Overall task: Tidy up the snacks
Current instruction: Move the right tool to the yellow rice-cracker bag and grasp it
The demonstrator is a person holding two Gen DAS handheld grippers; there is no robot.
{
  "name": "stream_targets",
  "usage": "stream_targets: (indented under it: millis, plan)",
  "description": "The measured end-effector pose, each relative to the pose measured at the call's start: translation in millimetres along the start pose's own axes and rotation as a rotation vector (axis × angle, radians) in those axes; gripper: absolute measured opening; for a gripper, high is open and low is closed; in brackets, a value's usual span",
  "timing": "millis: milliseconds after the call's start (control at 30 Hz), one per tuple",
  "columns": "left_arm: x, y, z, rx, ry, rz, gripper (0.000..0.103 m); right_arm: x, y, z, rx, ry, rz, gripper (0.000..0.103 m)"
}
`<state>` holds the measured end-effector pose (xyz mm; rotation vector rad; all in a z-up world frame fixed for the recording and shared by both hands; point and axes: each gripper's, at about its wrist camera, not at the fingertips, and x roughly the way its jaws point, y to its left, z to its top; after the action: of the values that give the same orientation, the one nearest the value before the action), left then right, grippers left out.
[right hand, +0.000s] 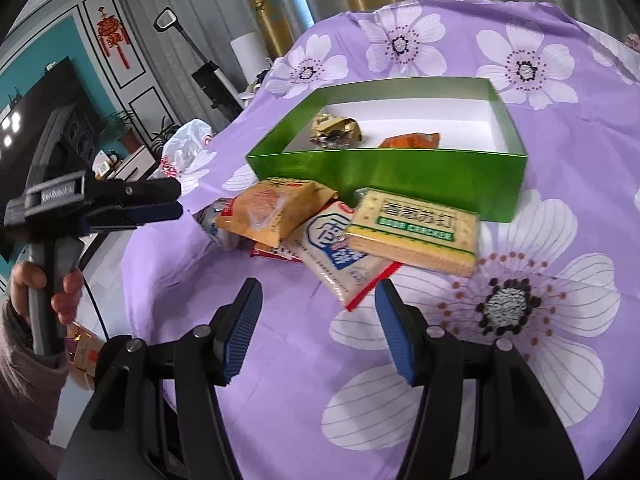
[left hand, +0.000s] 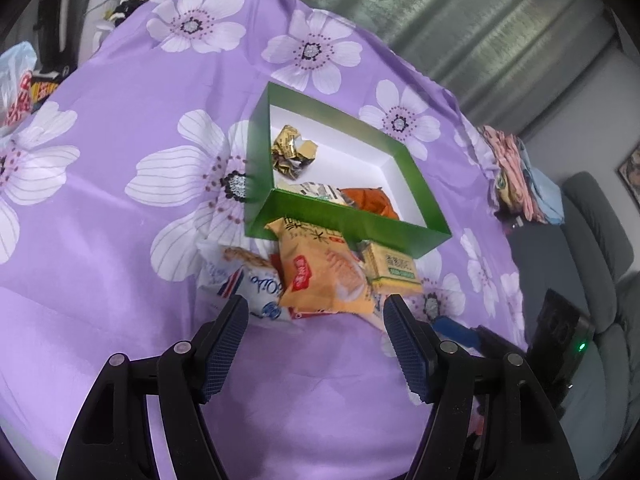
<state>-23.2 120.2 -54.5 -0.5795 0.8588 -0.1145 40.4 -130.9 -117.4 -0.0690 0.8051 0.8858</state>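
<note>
I'm working in a home living room: grey upholstered sofa (left hand: 592, 216), wall-mounted black television (right hand: 44, 100), red Chinese knot ornament (right hand: 113, 36), gold patterned curtains (right hand: 272, 4), potted green plants (right hand: 124, 126).

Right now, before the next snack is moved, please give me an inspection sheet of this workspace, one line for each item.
Surface: purple flowered cloth, wrinkled, covers the table.
Job's things: green box open, with a gold wrapper and an orange packet inside. Outside, against its near wall, a pile: yellow cracker pack, white and blue packet, orange biscuit bag.
Clutter: white plastic bag at the table edge.
Grippers: left gripper open, empty; right gripper open, empty, both before the pile.
Cables: nothing seen.
Surroundings: curtains, grey sofa.
</note>
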Motion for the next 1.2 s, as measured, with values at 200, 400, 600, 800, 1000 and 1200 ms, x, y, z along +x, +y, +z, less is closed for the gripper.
stream_targets:
  millis: [200,400,600,800,1000,1200]
  plan:
    - [4,-7,-5,0.066,-0.015,0.002,0.07,7,8,-1,-0.013,0.006,0.015,0.059]
    - [13,-13,-4,0.131,-0.03,0.01,0.07,16,18,1,-0.052,0.004,0.008,0.059]
    - [26,-14,4,0.153,-0.017,0.007,0.07,30,28,12,-0.103,0.004,0.015,0.059]
    - [41,-15,15,0.171,0.005,0.01,0.07,45,27,28,-0.109,0.002,0.035,0.059]
    - [58,-16,24,0.167,0.046,0.01,0.07,60,27,36,-0.109,0.018,0.048,0.059]
    - [69,-17,27,0.16,0.09,-0.007,0.07,69,27,40,-0.113,0.03,0.07,0.053]
